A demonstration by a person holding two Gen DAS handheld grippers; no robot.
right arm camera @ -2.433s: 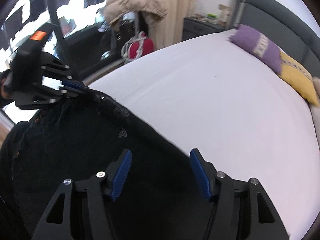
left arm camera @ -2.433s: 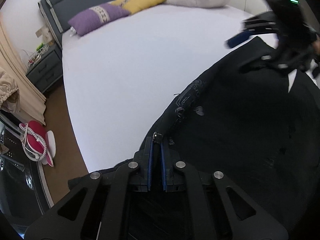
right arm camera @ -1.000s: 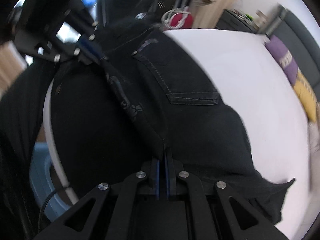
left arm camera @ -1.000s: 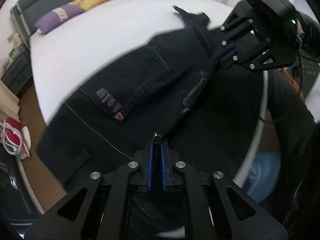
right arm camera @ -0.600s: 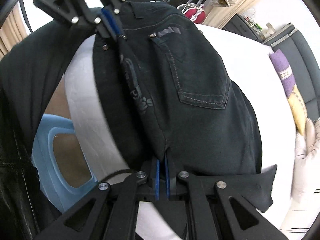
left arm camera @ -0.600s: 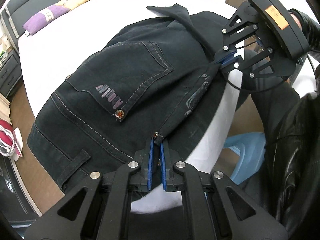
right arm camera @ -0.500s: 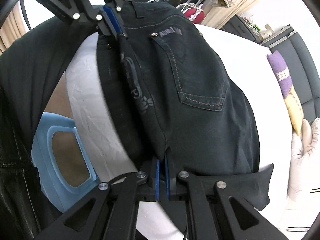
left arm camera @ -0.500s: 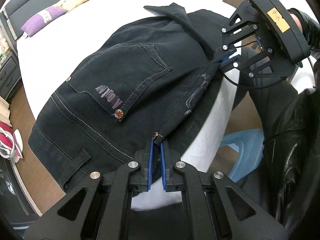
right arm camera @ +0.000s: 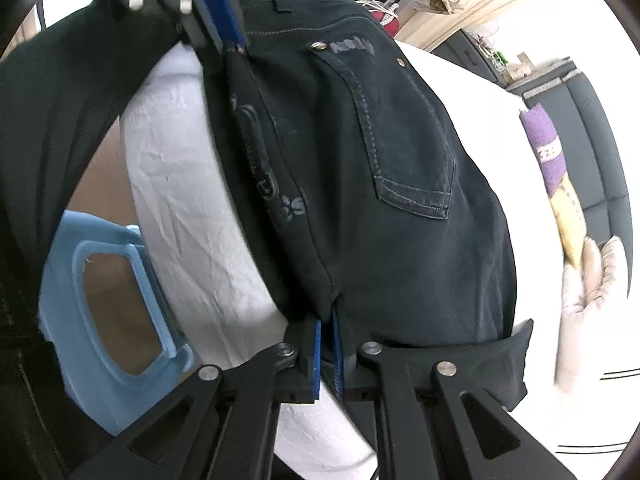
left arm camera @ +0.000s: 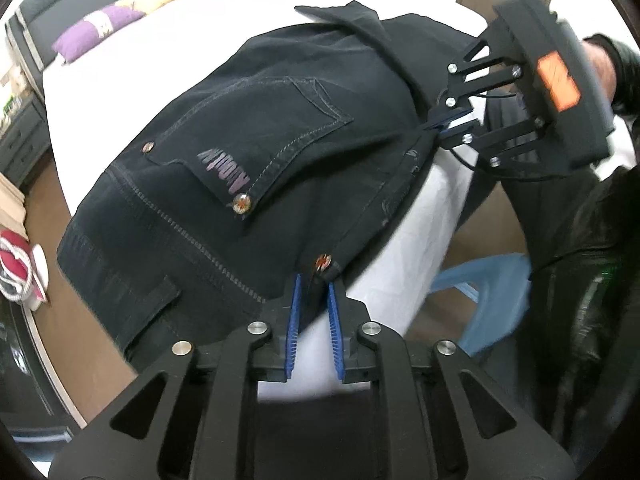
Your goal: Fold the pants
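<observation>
Dark denim pants (left arm camera: 260, 128) lie folded along their length on the white bed (left arm camera: 192, 36), back pocket up, one long edge hanging over the mattress side. My left gripper (left arm camera: 314, 280) is at the waistband corner with the rivet. Its jaws are opening: the blue pads stand apart and the fabric edge sits loosely between the tips. My right gripper (right arm camera: 327, 320) is at the other end of that edge; its pads still pinch the pants (right arm camera: 380, 160) and are just starting to open. Each view shows the other gripper: the right gripper (left arm camera: 448, 118) and the left gripper (right arm camera: 234, 40).
A light blue plastic stool (right arm camera: 100, 280) stands on the floor beside the bed. A person's dark sleeve (left arm camera: 580, 280) fills the right side. A purple pillow (left arm camera: 96, 28) and a yellow one lie at the headboard. A nightstand (left arm camera: 16, 140) and red bag (left arm camera: 16, 260) stand left.
The pants have been drawn from a lifted spread down onto the bed's edge. The left pads, pressed together before, now stand apart. The right gripper has come lower.
</observation>
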